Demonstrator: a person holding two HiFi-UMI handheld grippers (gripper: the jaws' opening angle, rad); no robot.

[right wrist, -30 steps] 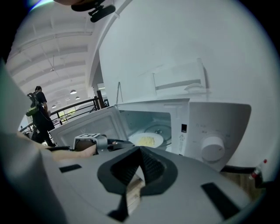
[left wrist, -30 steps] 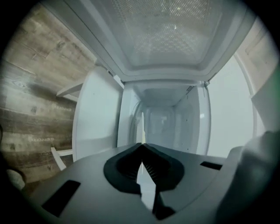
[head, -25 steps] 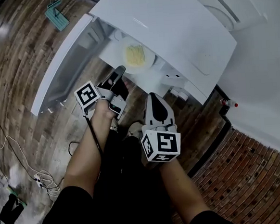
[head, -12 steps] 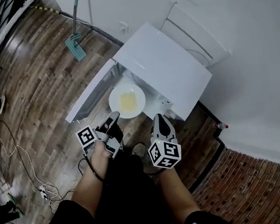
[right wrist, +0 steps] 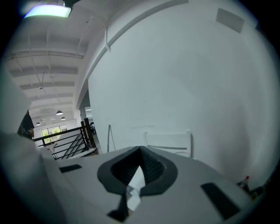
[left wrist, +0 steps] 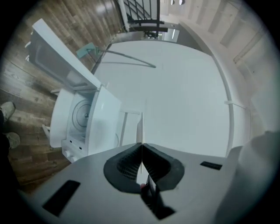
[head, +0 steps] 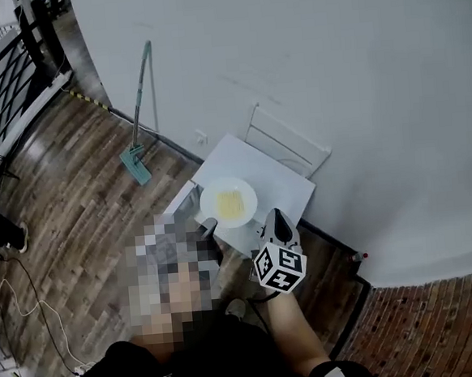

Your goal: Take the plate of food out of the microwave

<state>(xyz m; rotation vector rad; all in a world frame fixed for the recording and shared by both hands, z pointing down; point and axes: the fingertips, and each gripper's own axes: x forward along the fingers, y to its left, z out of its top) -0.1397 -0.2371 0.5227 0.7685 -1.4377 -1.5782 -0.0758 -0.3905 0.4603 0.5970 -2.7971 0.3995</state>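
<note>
- Left gripper (head: pixel 210 226): mostly obscured in the head view; only its dark tip shows, at the plate (head: pixel 228 202).
- Food (head: pixel 231 203): yellow, too small to identify.
- Red-capped item (head: pixel 357 257) at the wall (head: pixel 334 94): too small to tell.

Seen from above, a white plate (head: pixel 228 202) with yellow food (head: pixel 231 203) on it is in the middle, over the white microwave (head: pixel 281 186) that stands on the wooden floor (head: pixel 73 180) close to the white wall (head: pixel 332 70). The right gripper (head: pixel 278 218), with its marker cube (head: pixel 280 268) nearer, reaches the plate's near right rim. Only the dark tip of the left gripper (head: pixel 210 228) shows, at the near left rim. Further left a mop (head: pixel 140 126) leans on the wall. A white frame (head: pixel 285 143) leans behind the microwave. A black railing (head: pixel 4 84) is far left, and cables (head: pixel 25 294) lie at near left.
</note>
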